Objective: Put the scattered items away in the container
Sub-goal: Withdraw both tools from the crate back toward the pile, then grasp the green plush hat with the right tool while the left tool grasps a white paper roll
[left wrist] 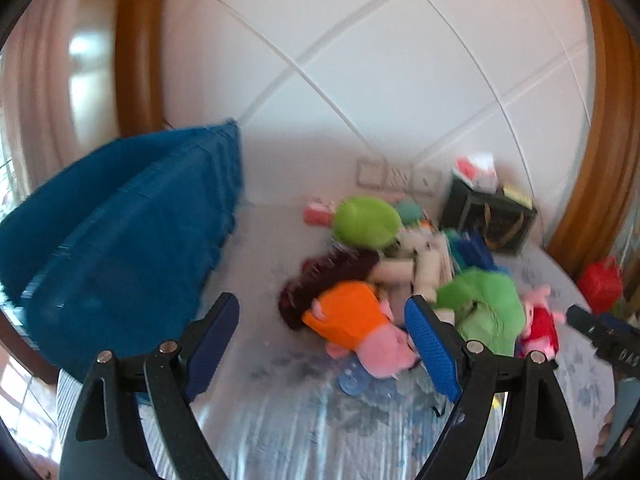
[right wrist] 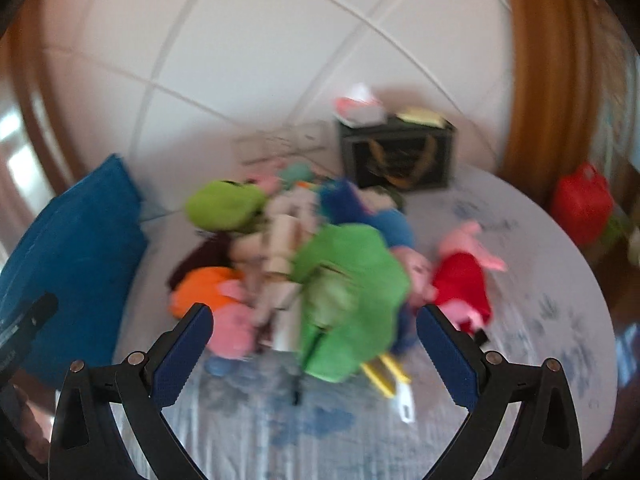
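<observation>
Both grippers, left (left wrist: pixel 322 344) and right (right wrist: pixel 314 352), come in with jaws apart and empty. The toy pile (right wrist: pixel 312 264) lies on the bed before the dark container (right wrist: pixel 400 156); pick one outlying toy (everything is blurred).

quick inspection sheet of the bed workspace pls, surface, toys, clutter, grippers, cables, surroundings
surface: pale blue-patterned bedsheet, partly bare
job's things: heap of soft toys, including green plush, orange-dressed pink plush, red-dressed pink plush; dark open box behind heap
clutter: large blue cushion; red bag
grippers: left gripper and right gripper open, fingers empty
cables: nothing seen
surroundings: white panelled wall, wooden frame; images blurred
</observation>
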`<act>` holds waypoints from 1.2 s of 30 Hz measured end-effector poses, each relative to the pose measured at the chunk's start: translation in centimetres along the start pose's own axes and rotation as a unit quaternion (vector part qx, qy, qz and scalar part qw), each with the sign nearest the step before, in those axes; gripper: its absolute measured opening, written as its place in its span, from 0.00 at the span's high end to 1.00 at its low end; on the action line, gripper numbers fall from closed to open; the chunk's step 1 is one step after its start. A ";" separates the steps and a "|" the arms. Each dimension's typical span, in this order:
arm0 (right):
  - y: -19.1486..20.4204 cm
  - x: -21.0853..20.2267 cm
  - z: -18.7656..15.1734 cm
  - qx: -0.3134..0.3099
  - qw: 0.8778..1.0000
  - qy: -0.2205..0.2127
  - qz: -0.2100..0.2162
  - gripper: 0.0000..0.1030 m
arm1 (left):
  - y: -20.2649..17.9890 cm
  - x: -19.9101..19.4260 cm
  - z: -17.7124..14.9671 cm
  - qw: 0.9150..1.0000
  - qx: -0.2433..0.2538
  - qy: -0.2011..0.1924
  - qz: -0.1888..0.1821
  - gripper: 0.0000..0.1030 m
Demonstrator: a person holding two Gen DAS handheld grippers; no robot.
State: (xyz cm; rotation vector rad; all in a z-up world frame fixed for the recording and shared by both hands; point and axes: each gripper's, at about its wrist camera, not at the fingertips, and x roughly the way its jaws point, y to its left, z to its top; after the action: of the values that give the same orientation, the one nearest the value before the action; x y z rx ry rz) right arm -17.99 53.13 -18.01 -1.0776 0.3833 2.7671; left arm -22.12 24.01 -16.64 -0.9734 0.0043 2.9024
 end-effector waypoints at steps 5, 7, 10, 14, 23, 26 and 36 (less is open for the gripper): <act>-3.4 3.0 -1.1 0.020 0.998 0.039 -0.035 0.00 | -2.4 5.6 -0.9 0.999 0.011 0.037 -0.006 0.17; -4.1 5.0 -1.4 0.033 0.997 0.056 -0.045 0.00 | -3.0 8.6 -1.3 0.998 0.015 0.064 -0.008 0.18; -4.6 7.6 -1.9 0.045 0.995 0.077 -0.049 0.00 | -4.0 12.4 -2.4 0.995 0.030 0.098 -0.006 0.18; -4.7 11.8 -2.4 0.059 0.992 0.100 -0.052 0.00 | -5.4 16.1 -3.8 0.991 0.041 0.128 -0.016 0.18; -4.9 16.9 -2.4 0.085 0.990 0.092 -0.063 0.00 | -8.0 23.1 -6.2 0.988 0.032 0.147 -0.014 0.18; -4.4 19.2 -3.1 0.087 0.989 0.102 -0.056 0.00 | -8.9 25.6 -7.9 0.987 0.034 0.160 0.005 0.17; -3.8 19.5 -6.6 0.030 0.987 0.130 -0.095 0.64 | -6.1 22.6 -9.6 0.989 0.003 0.141 -0.037 0.46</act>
State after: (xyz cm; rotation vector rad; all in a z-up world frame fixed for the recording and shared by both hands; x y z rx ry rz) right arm -27.12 55.71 -36.63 -1.3858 0.3713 2.4411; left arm -33.89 31.55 -37.75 -1.3421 -0.0042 2.6727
